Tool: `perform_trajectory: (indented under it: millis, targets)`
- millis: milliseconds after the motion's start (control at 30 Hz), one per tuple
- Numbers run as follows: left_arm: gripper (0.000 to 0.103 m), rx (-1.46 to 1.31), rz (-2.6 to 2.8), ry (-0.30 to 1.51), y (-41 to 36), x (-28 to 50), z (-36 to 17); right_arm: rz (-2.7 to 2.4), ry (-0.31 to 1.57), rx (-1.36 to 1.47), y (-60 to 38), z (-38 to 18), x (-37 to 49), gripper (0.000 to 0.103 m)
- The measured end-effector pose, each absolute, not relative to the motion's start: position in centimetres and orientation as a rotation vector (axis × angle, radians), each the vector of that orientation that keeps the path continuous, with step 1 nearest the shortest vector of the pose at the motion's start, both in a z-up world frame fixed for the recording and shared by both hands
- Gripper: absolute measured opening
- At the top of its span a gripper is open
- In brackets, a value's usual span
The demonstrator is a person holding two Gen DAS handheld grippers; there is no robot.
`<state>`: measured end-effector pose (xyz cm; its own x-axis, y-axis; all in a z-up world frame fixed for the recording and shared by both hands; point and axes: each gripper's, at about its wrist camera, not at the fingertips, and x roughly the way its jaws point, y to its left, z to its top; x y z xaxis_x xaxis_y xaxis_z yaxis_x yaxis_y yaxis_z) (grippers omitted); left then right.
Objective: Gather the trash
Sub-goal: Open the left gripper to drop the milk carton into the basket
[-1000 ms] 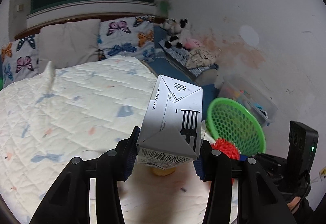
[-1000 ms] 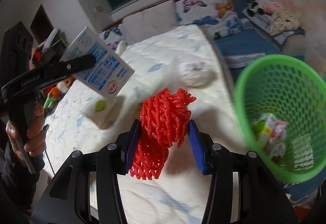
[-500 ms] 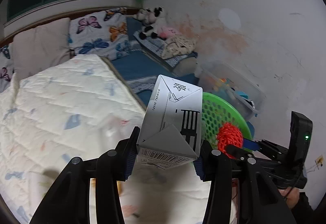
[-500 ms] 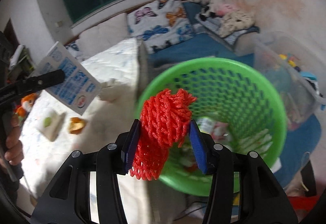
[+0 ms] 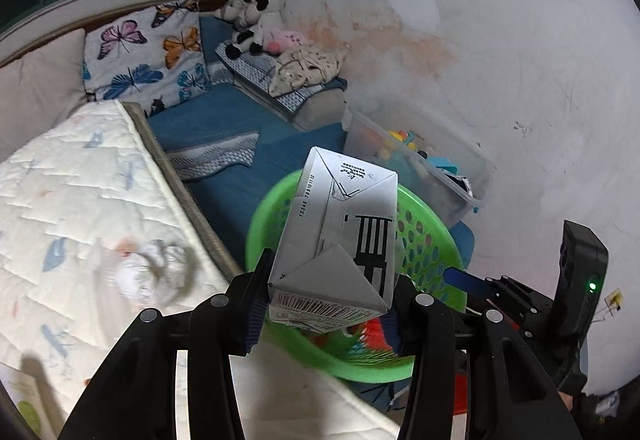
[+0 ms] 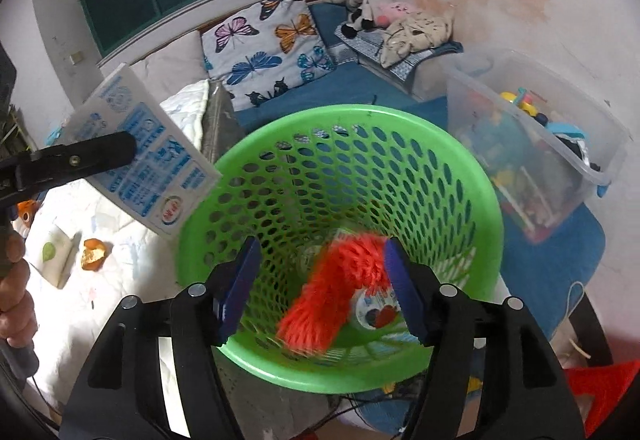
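My left gripper [image 5: 326, 296] is shut on a white milk carton [image 5: 340, 236] and holds it above the near rim of the green mesh basket [image 5: 424, 236]. In the right wrist view the carton [image 6: 144, 152] hangs at the basket's left rim [image 6: 348, 112]. My right gripper [image 6: 320, 280] is open over the basket mouth. A red foam net [image 6: 332, 292], blurred, is dropping inside the basket among other trash. It also shows red in the left wrist view [image 5: 372, 332].
A crumpled white paper ball [image 5: 152, 272] lies on the quilted mattress [image 5: 72, 200] near its edge. An orange peel [image 6: 93, 254] and a small white pack [image 6: 56, 254] lie on the bed. A clear toy bin [image 6: 532, 156] stands right of the basket.
My right gripper opened and let go of the red foam net, which falls into the basket. My left gripper carried the carton right, over the basket's rim.
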<state>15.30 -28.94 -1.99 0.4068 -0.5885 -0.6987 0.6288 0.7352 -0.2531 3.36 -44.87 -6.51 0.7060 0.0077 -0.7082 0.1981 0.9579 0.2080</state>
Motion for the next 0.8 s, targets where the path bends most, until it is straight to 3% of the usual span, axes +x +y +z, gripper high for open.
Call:
perform_trajectory:
  millis: [167, 300, 800]
  targets:
    - [0.047, 0.081, -0.775, 0.892, -30.7, 15.0, -3.3, -0.106, 0.778, 0.307, -45.1, -6.5, 2.1, 0.065]
    - [0.067, 0.092, -0.767, 0.905, -31.2, 14.8, -4.1, -0.1, 0.767, 0.316, -44.6, -6.2, 1.5, 0.065]
    - [0.072, 0.159, -0.541, 0.811, -22.9, 12.5, -2.4, 0.02, 0.745, 0.289, -39.3, -4.1, 0.6, 0.081]
